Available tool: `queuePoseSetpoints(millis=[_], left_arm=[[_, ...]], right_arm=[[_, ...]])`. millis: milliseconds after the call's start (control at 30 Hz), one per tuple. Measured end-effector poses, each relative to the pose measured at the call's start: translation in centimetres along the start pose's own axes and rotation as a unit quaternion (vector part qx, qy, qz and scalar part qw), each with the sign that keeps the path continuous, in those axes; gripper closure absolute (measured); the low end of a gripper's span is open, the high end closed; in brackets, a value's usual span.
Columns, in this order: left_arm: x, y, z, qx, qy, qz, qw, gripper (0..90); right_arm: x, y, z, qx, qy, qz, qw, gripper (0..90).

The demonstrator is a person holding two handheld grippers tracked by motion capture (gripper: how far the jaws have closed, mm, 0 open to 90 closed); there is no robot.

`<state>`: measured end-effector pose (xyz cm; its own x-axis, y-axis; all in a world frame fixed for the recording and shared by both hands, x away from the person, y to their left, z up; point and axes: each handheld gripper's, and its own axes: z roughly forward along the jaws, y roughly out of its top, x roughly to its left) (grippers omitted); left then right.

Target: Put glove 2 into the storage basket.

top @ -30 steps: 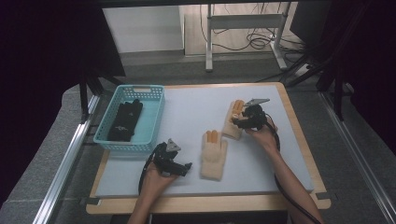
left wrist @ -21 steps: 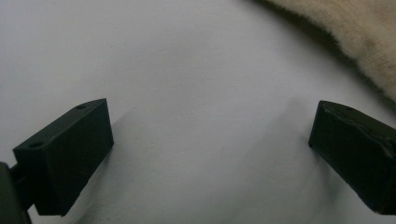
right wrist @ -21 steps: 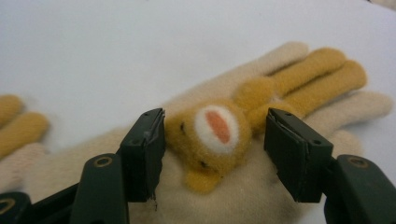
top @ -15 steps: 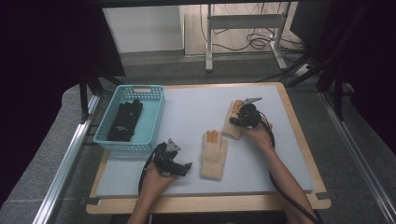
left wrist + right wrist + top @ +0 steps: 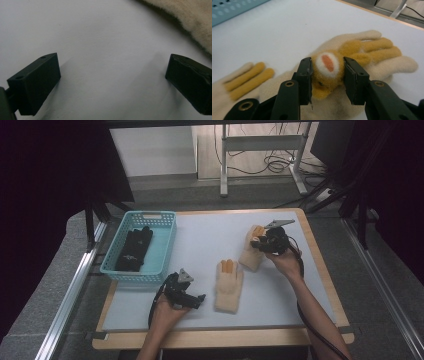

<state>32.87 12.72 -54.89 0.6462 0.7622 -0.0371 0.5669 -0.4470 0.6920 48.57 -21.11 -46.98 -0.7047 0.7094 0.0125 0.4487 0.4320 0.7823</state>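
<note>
Fleecy cream glove is pinched by the right gripper near the table's far edge — left gripper wide.

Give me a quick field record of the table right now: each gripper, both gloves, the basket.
right gripper: shut on far glove, pinching its orange plush patch; jaws have just been closing
left gripper: open, nothing between jaws, beside near glove
near glove: flat on white table, untouched
basket: teal, at table's left edge, holds black gloves
</note>
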Motion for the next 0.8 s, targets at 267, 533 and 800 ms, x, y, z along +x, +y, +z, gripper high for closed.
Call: queuePoseSetpoints(millis=[267,533,800], left_arm=[[0.0,0.0,0.0,-0.001,0.000,-0.001,1.0000,0.0],[0.0,0.0,0.0,0.000,0.000,0.001,1.0000,0.0],[0.0,0.0,0.0,-0.002,0.001,-0.001,1.0000,0.1]], right_arm=[[1.8,0.4,-2.9,-0.017,0.033,-0.008,0.9993,59.8],[5.7,0.1,-5.4,-0.019,0.069,-0.028,0.9971,59.9],[10.5,-0.5,-6.4,-0.009,0.108,-0.044,0.9931,59.8]])
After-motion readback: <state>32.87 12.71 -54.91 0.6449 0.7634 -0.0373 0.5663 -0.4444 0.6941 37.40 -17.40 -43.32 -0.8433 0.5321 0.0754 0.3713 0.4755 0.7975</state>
